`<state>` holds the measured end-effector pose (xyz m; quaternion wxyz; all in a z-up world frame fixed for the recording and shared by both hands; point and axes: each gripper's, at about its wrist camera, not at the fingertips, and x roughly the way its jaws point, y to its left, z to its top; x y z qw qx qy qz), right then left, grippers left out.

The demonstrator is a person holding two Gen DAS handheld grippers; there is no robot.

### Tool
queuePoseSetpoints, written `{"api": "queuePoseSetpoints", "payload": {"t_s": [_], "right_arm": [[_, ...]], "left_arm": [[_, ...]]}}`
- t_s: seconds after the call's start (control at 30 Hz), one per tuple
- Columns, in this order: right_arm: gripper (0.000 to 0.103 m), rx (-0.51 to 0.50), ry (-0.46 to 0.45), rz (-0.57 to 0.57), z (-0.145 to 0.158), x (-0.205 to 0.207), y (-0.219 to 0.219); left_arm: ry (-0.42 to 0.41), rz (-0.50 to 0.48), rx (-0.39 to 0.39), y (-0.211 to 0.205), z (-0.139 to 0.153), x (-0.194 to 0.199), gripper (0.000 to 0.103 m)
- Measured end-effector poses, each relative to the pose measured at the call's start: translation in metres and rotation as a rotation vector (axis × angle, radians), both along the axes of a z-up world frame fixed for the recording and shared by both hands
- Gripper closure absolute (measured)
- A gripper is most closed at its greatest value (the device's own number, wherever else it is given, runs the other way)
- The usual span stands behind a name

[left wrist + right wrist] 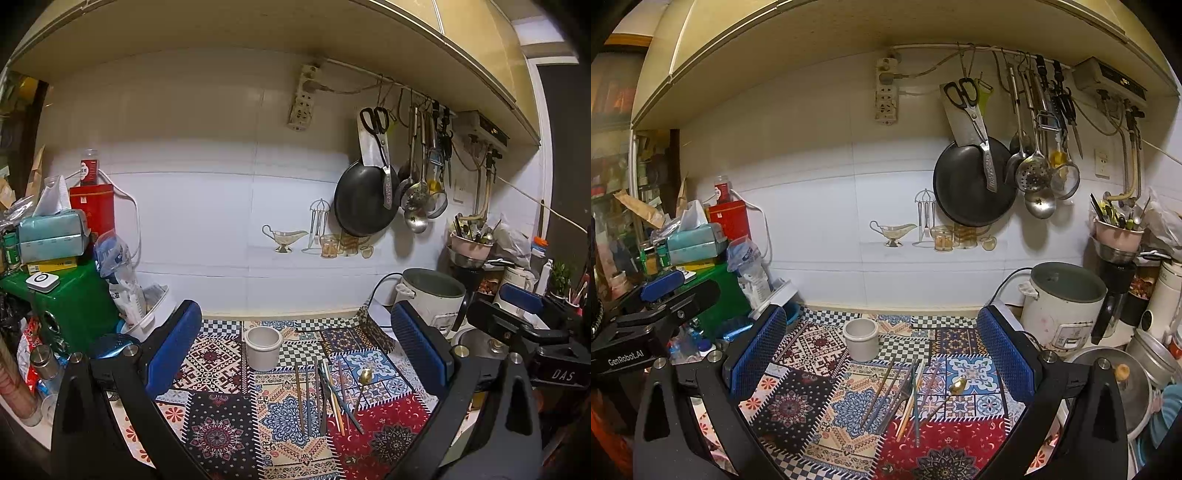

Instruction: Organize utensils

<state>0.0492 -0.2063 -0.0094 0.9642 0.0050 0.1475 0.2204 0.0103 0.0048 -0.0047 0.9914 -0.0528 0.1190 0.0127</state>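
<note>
Nothing is gripped yet, so I judge this the opening step: both tools hang above the bench (pixel 225 315), facing the work. Farthest left, the left gripper (pixel 299 354) has its blue fingers (pixel 173 347) spread wide and empty. Ahead of it the white cup (pixel 263 347) stands upright on the patterned cloth (pixel 218 424). Just right of the cup and nearer the camera, the chopsticks (pixel 321 398) lie loosely side by side, some crossing, with a gold spoon (pixel 365 376) touching their right edge. The right gripper (pixel 882 354) is likewise spread and holding nothing. The next move probably calls for lowering one gripper over a single stick, pinching it mid-length, then carrying it to the cup
</note>
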Motion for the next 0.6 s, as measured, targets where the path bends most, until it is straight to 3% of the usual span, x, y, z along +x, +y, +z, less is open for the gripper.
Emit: {"api": "queuePoseSetpoints", "payload": {"t_s": [0.6], "right_arm": [[0.000,-0.003,0.014,-0.001,0.000,0.010,0.006]], "left_arm": [[0.019,0.016,-0.011,0.007,-0.005,0.014,0.000]]}}
